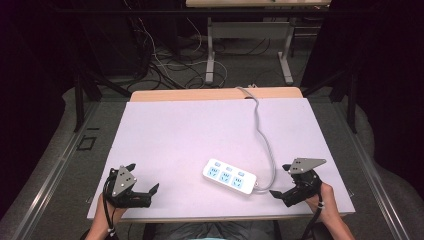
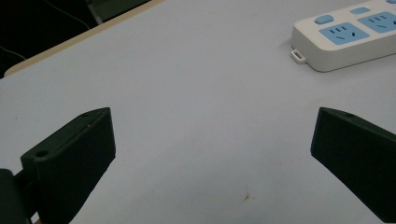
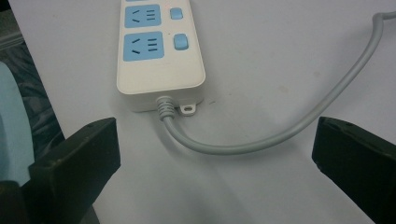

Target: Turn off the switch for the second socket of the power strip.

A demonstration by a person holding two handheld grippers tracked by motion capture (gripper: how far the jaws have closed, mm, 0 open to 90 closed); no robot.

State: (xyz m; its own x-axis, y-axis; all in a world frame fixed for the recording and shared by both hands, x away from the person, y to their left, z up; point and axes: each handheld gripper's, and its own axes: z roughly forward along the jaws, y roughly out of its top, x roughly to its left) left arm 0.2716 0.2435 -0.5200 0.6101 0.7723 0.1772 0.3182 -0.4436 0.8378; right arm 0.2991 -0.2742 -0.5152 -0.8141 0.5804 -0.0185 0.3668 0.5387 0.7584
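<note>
A white power strip (image 1: pixel 229 176) with blue sockets and switches lies near the front middle of the pale table (image 1: pixel 190 130). Its grey cable (image 1: pixel 265 135) curves from its right end up to the table's far edge. My left gripper (image 1: pixel 144 178) rests at the front left corner, open, nothing between its jaws; the power strip (image 2: pixel 345 37) shows ahead at the upper right. My right gripper (image 1: pixel 281 180) sits at the front right, open, just right of the strip. Between its wide jaws the power strip (image 3: pixel 156 51) and the cable (image 3: pixel 280 130) lie on the table, untouched.
Beyond the table's far edge stand a metal desk frame (image 1: pixel 250 45) and tangled floor cables (image 1: pixel 170 70). Dark curtains flank both sides. The table's wooden border (image 1: pixel 210 93) shows at the back.
</note>
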